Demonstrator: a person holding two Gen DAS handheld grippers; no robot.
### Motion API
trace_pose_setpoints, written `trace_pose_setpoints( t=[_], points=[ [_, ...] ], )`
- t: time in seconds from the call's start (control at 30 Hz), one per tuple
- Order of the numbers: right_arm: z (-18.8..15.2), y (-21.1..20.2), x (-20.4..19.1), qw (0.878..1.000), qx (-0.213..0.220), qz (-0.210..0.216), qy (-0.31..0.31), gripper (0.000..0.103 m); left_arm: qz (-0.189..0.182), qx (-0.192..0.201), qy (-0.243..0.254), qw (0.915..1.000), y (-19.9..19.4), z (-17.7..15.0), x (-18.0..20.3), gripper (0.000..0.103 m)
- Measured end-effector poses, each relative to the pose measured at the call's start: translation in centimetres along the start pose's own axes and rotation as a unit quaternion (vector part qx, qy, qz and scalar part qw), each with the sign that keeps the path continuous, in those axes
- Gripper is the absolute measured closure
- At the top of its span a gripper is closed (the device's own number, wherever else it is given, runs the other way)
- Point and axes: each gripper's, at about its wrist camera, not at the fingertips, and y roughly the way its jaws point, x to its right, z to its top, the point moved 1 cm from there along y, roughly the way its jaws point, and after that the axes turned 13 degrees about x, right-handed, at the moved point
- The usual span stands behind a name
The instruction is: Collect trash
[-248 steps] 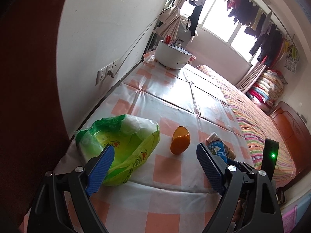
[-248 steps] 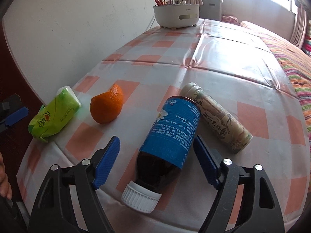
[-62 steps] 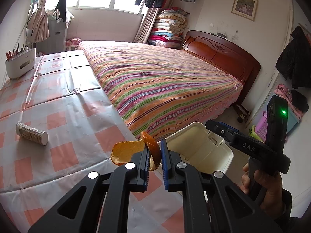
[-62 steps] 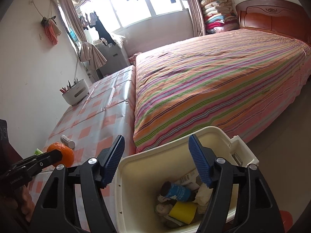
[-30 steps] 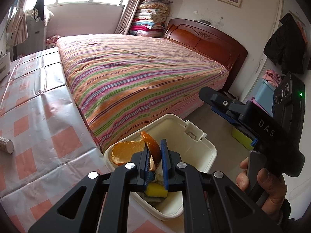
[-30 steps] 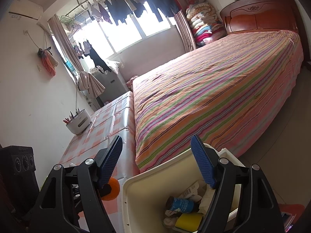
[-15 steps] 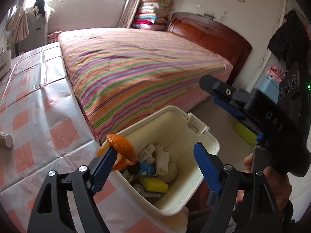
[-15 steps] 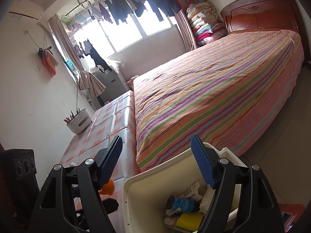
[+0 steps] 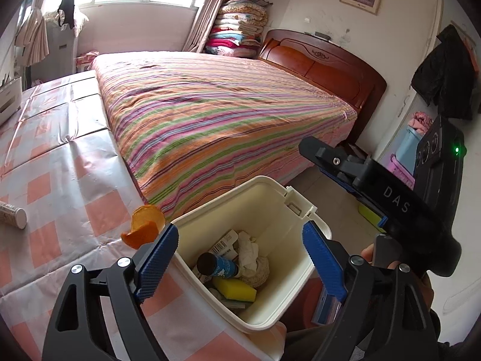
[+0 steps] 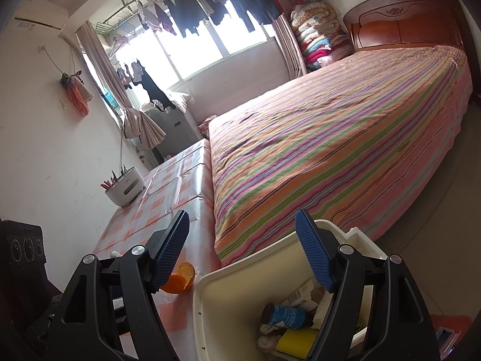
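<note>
Two tongs agape | left tongs (image 9: 237, 258) opening | orange peel (image 9: 144, 225) beside left pad (image 9: 156, 261)

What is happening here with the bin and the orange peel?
A person with a gripper in each hand is clearing trash from a table into a white bin. The left gripper is over the bin, its jaws opening with nothing between them. The orange peel sits by the bin's rim, on the table side, not inside. The right gripper is open and empty. A bottle and sponge lie in the bin.
</note>
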Motion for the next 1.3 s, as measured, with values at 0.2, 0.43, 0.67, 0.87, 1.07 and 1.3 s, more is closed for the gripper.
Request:
trace_pose_setpoints(
  t=[0.2, 0.43, 0.67, 0.87, 1.07, 1.3],
  points=[
    [-0.5, 0.6, -1.2, 1.0, -0.007, 0.01, -0.01, 0.026, 0.014, 0.011, -0.007, 0.9998, -1.1, 0.4, -1.4, 0.021],
    [-1.1, 1.3, -2.1, 1.0, -0.017, 0.018, -0.016, 0.026, 0.032, 0.02, -0.023, 0.999, -2.4, 0.6, -3.7, 0.021],
    [-1.6, 2.0, -3.1, 0.999, -0.025, 0.024, -0.023, 0.026, 0.049, 0.033, -0.045, 0.9973, -3.9, 0.9, -6.3, 0.021],
    [-2.1, 2.7, -4.4, 0.999, -0.032, 0.03, -0.029, 0.026, 0.066, 0.048, -0.06, 0.9949, -5.6, 1.3, -8.3, 0.021],
    [-2.8, 3.0, -5.6, 0.998, -0.039, 0.039, -0.034, 0.026, 0.084, 0.056, -0.071, 0.9923, -7.0, 1.3, -10.4, 0.021],
    [-3.9, 3.8, -7.5, 0.996, -0.053, 0.054, -0.048, 0.026, 0.103, 0.06, -0.088, 0.989, -8.4, 0.8, -12.7, 0.021]
  ],
)
